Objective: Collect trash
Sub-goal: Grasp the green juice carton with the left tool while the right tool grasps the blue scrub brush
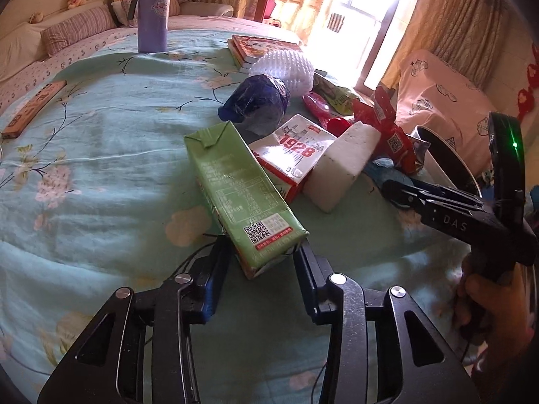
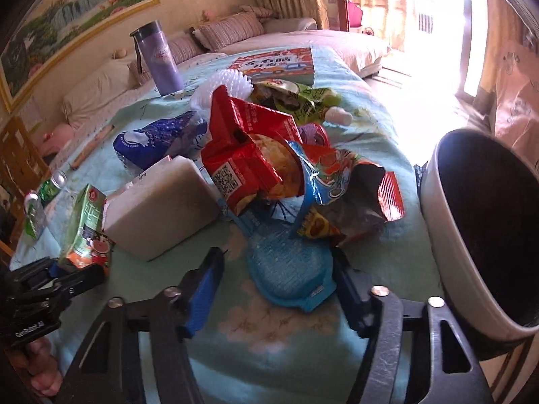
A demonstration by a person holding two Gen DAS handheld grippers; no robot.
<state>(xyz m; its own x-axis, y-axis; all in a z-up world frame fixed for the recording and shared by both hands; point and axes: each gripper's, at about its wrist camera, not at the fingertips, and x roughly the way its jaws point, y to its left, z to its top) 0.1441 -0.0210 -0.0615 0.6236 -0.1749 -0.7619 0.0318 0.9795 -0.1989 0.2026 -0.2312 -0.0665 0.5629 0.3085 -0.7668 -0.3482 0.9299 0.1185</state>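
A green drink carton (image 1: pixel 242 198) lies on the floral tablecloth; my left gripper (image 1: pixel 262 252) is open, its jaws on either side of the carton's near end. The carton also shows in the right wrist view (image 2: pixel 87 229). My right gripper (image 2: pixel 279 269) is open around a blue plastic wrapper (image 2: pixel 286 269). Behind lie a white foam block (image 2: pixel 161 208), a red-and-white "1928" carton (image 1: pixel 296 155), a crushed blue bottle (image 1: pixel 259 101), red snack packs (image 2: pixel 249 141) and crumpled wrappers (image 2: pixel 340 195). A white bin (image 2: pixel 448 222) with a dark inside stands at the right table edge.
A purple flask (image 1: pixel 153 10) stands at the far side. A picture book (image 2: pixel 276 64), a white foam net (image 1: pixel 283 67), a wooden strip (image 1: pixel 33 107) and green cans (image 2: pixel 50 185) lie on the table. A sofa with cushions is behind.
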